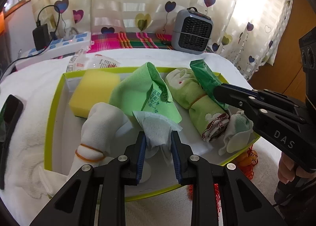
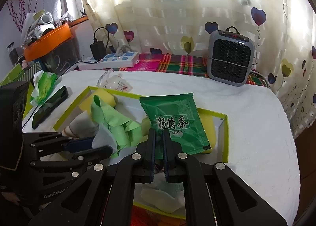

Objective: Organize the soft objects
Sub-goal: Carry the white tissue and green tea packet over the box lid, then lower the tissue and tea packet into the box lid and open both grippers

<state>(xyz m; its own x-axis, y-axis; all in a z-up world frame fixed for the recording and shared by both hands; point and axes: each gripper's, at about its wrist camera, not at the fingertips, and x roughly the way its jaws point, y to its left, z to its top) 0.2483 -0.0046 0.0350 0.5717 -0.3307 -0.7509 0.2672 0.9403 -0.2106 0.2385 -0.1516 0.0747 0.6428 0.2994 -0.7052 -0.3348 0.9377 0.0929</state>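
The left gripper pinches a white tissue and the right gripper clamps a green tea sachet over the lime-rimmed tray (crowded with soft goods) on a white-toweled table; open cloth lies right, near the curtain.
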